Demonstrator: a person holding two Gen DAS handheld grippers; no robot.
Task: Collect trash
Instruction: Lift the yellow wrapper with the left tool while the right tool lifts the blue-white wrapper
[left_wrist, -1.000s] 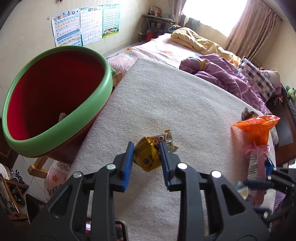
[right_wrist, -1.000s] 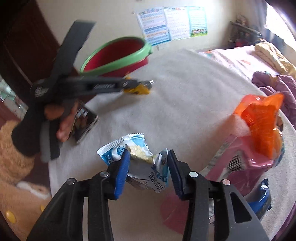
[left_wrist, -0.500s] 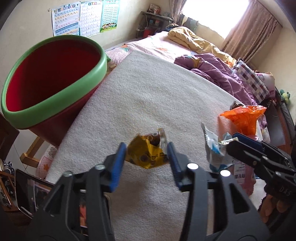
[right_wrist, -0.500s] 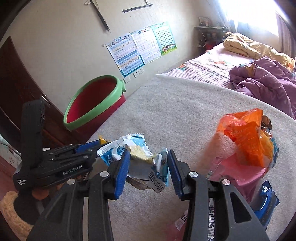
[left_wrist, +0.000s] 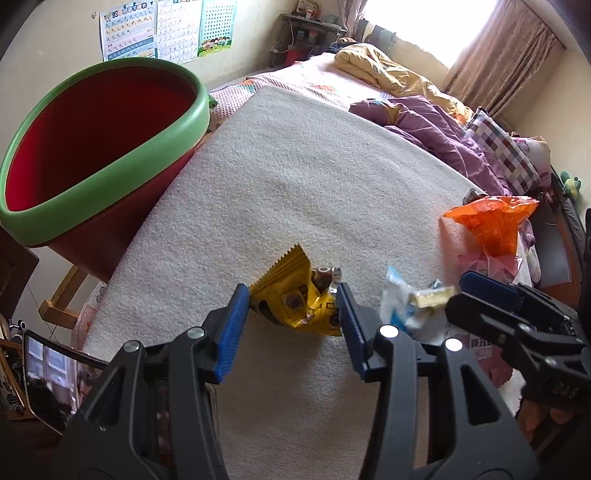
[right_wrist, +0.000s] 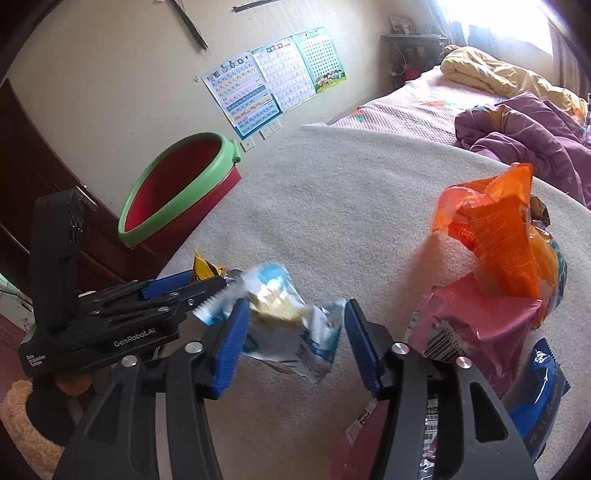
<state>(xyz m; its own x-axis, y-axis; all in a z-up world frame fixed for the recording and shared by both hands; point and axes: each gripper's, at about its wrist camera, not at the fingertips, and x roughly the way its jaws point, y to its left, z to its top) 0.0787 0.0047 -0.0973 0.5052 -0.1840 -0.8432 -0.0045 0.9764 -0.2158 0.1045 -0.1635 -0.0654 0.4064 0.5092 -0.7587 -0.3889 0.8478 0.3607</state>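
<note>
My left gripper (left_wrist: 291, 317) has its jaws spread, with a yellow snack wrapper (left_wrist: 295, 299) loose between the fingertips above the cream blanket (left_wrist: 295, 166). My right gripper (right_wrist: 291, 332) has its jaws spread too, with a blue and white wrapper (right_wrist: 291, 328) between them, blurred. The right gripper shows at the right of the left wrist view (left_wrist: 480, 291). The left gripper shows at the left of the right wrist view (right_wrist: 184, 288). The red bin with a green rim (left_wrist: 110, 147) stands at the blanket's left edge, also in the right wrist view (right_wrist: 177, 184).
An orange bag (right_wrist: 491, 229), a pink wrapper (right_wrist: 484, 325) and a blue wrapper (right_wrist: 543, 398) lie in a heap on the right. A purple duvet (left_wrist: 436, 133) lies at the far side of the bed. A phone (left_wrist: 51, 380) sits at the lower left.
Both grippers' jaws have spread wider and the wrappers have come loose. The two grippers have moved close together. The left gripper has drawn back from the bin.
</note>
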